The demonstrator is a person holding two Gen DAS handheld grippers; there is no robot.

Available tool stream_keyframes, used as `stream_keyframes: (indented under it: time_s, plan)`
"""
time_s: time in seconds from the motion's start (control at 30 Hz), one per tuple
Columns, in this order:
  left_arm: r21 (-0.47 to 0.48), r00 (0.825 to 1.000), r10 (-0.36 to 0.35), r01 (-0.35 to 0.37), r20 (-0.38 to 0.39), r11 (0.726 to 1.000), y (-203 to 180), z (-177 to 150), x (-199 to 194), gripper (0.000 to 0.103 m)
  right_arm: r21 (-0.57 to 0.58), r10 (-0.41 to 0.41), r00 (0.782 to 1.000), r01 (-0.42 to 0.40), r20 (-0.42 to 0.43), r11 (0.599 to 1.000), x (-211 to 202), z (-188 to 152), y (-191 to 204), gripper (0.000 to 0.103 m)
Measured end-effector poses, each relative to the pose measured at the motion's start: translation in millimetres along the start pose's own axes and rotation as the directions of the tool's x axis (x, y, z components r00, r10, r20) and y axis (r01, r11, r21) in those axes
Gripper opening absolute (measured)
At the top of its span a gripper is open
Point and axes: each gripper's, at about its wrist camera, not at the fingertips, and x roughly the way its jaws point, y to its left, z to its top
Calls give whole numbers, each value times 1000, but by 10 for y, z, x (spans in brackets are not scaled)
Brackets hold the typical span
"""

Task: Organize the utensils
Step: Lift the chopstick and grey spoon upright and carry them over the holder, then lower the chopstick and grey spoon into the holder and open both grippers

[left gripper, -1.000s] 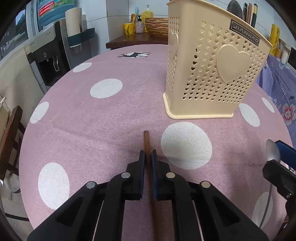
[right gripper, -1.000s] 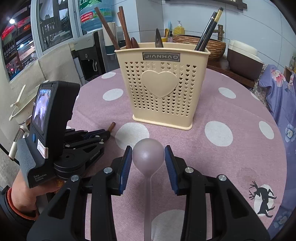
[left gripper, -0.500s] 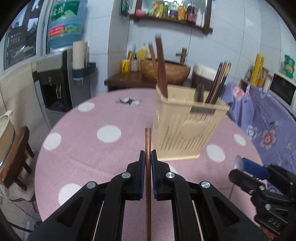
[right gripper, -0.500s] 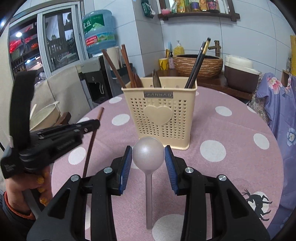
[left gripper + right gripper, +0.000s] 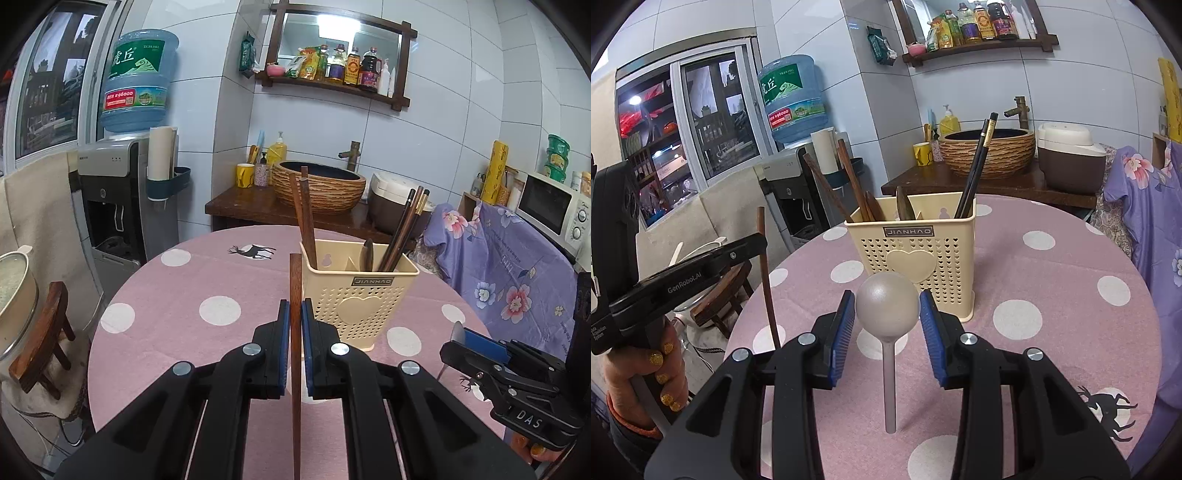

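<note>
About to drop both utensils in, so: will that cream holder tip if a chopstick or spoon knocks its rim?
Probably somewhat tippy: the holder is tall, perforated plastic, so likely light. Its flared base and the chopsticks already inside should steady it a little. The tablecloth looks soft, so it may tip rather than slide.

Ahead of you the utensil holder (image 5: 360,295) stands on the worktop (image 5: 184,295), with chopsticks (image 5: 308,218) in its left compartment and more (image 5: 402,229) in its right. Behind the worktop sits a basin (image 5: 319,186); the water dispenser (image 5: 122,192) stands to the left.
</note>
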Motion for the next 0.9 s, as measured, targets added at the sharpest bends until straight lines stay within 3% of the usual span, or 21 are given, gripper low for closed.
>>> stream_keyframes:
  time_s: [0.63,0.9]
  plan:
    - [7,999,-43,43,34,999,-4,102,-135,7,-14,-19,1000,19,12,1000,-21,52,-23,37]
    - [18,991,-89,88,99,996,-66,438,-310,7,-22,-18,996,20,85,1000,-128,378,-4,37]
